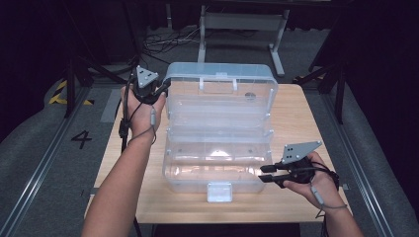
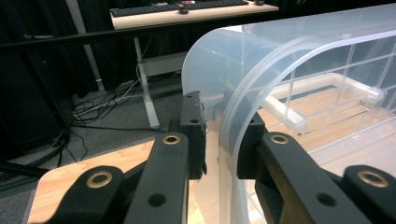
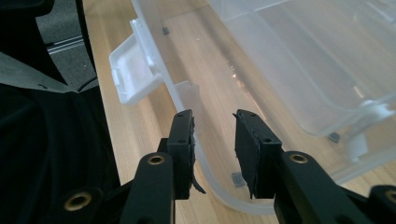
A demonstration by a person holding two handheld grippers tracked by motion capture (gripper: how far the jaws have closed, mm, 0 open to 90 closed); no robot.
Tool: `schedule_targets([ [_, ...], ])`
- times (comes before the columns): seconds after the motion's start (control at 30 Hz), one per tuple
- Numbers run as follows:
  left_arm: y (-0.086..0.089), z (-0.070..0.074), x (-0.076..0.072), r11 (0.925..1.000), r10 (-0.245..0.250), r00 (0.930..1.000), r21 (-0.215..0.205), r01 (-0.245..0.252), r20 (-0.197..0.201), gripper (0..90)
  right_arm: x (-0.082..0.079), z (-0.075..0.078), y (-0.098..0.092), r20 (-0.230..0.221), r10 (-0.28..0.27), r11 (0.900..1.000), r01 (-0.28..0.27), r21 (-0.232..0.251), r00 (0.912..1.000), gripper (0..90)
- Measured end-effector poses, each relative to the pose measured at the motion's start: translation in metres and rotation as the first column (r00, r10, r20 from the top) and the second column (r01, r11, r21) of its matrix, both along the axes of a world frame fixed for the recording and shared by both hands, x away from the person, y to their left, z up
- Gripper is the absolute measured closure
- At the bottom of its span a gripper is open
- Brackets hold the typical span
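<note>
Currently the clear plastic case [image 1: 217, 133] sits mid-worktop [image 1: 296, 118], lid [image 1: 220, 81] raised near upright, so it's either freshly opened or about to be shut; can't tell which. Left tongs [image 2: 219, 140] straddle the lid's corner edge, barely gapped. Right tongs [image 3: 212, 140] are parted, empty, low beside the base's front corner near the latch [image 3: 133, 70].

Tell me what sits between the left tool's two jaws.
The curved edge of the clear plastic box's raised lid runs between the left tool's jaws, as the left gripper view shows.
</note>
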State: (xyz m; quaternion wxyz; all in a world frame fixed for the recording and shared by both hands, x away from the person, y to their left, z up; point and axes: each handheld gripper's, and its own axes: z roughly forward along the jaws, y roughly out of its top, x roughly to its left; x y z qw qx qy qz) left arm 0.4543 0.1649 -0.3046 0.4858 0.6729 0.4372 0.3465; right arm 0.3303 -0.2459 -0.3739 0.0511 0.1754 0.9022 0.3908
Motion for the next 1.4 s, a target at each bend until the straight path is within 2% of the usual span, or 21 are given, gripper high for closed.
schedule_targets([
  [0.23,0.000,0.001,0.002,1.0000,0.003,1.0000,0.002,-0.002,-0.007,78.4,0.001,-0.008,0.011,-0.035,0.054,0.998,-0.055,-0.041,0.9980,67.4],
  [0.57,-0.001,0.001,0.005,0.9999,0.012,0.9998,0.004,-0.012,-0.015,78.7,0.005,-0.013,0.026,-0.039,0.112,0.990,-0.115,-0.085,0.9929,67.5],
  [0.8,-0.001,0.001,0.007,0.9999,0.011,0.9998,0.005,-0.011,-0.016,79.0,0.006,-0.015,0.033,-0.047,0.132,0.985,-0.136,-0.101,0.9901,68.0],
  [0.9,-0.002,0.000,0.009,0.9998,0.019,0.9997,0.001,-0.019,-0.013,79.3,0.007,-0.018,0.037,-0.054,0.144,0.980,-0.150,-0.127,0.9881,69.9],
  [1.07,-0.002,-0.003,0.013,0.9998,0.019,0.9998,-0.003,-0.019,-0.004,79.6,0.009,-0.022,0.040,-0.072,0.153,0.976,-0.162,-0.145,0.9856,72.4],
  [1.4,-0.003,-0.006,0.018,0.9995,0.029,0.9995,-0.011,-0.029,0.014,80.2,0.012,-0.028,0.043,-0.083,0.157,0.973,-0.169,-0.155,0.9840,75.5],
])
